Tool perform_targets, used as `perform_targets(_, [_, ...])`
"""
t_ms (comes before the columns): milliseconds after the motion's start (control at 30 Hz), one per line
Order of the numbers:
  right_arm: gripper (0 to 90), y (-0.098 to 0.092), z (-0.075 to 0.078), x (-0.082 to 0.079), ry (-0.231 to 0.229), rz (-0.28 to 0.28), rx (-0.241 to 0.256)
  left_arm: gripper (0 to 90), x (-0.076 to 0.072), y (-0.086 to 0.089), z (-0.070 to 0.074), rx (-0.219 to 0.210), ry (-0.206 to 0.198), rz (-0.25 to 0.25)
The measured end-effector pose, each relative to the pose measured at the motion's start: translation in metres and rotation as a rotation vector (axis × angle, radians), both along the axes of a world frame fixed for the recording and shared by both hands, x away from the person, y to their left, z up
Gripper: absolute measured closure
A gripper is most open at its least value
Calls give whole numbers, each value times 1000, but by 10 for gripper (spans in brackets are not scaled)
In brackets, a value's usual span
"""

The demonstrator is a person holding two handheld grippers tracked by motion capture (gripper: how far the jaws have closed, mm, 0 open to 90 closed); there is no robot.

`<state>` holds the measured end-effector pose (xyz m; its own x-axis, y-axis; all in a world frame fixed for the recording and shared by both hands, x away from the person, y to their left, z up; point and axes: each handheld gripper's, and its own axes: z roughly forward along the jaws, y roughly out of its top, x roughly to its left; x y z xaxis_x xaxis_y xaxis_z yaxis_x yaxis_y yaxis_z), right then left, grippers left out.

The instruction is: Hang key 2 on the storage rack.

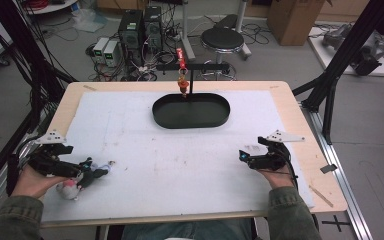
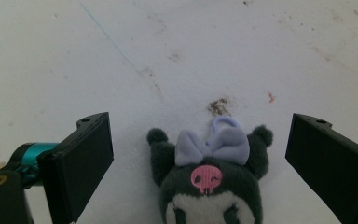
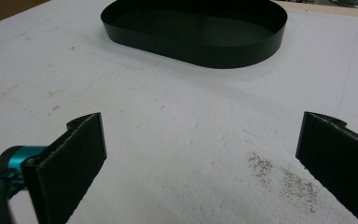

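Straddling plush toy (image 2: 209, 182): left gripper (image 2: 198, 158) | facing black tray (image 3: 196, 32): right gripper (image 3: 200, 158)

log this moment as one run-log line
left gripper: open, jaws either side of plush toy lying on table | right gripper: open, over white mat | black tray: nothing inside

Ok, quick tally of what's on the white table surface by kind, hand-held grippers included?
Plush toys: 1, the dark plush toy with a lilac bow
Black oval trays: 1, the tray
Hand-held grippers: 2, left hand-held gripper and right hand-held gripper, both open
Total: 4
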<state>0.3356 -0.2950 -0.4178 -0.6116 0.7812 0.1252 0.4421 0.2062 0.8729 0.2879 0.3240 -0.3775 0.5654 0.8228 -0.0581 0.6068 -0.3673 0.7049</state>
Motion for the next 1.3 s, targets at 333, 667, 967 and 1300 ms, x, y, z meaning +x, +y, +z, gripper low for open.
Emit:
perform_targets(333, [7, 0, -1, 0, 0, 2, -9, 78, -13, 10, -20, -5, 54, 27])
perform_targets(667, [8, 0, 0, 0, 3, -9, -13, 78, -29, 23, -35, -2, 86, 63])
perform_targets(967, [7, 0, -1, 1, 3, -11, -27, 158, -41, 30, -47, -29, 140, 35])
perform_targets(1300, [7, 0, -2, 1, 14, -14, -30, 408, -46, 30, -52, -25, 167, 21])
